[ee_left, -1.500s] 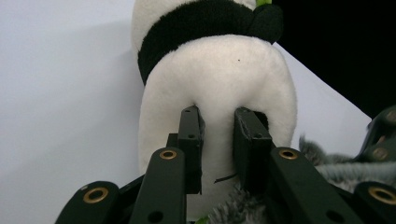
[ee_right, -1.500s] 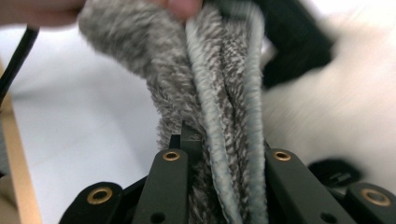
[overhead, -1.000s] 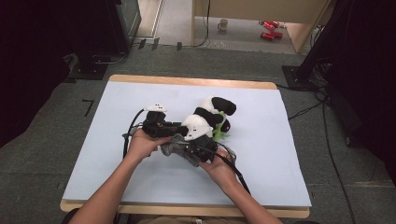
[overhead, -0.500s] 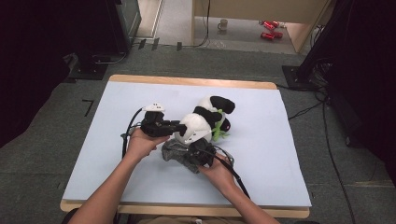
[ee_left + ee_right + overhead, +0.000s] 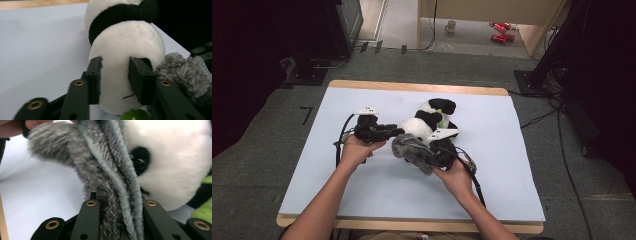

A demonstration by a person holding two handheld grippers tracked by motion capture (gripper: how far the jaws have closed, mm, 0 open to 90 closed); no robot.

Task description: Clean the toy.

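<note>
Mid-table, the panda (image 5: 424, 122) lies on the blue mat (image 5: 522, 165). Right gripper (image 5: 117, 206) pinches the grey knit (image 5: 110, 182) beside its face; left gripper (image 5: 113, 75), jaws just opening, straddles the panda's white body, seemingly steadying it for dressing.

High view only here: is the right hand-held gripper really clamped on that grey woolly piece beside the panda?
Observer: Yes, the right hand-held gripper has its jaws shut on the grey knitted piece.
Operator: And the left one?
Observer: The left hand-held gripper has just been opening its jaws, with the panda and its white plush between them.
Operator: What's the knit against?
Observer: The panda's face, beside its black eye patch.
</note>
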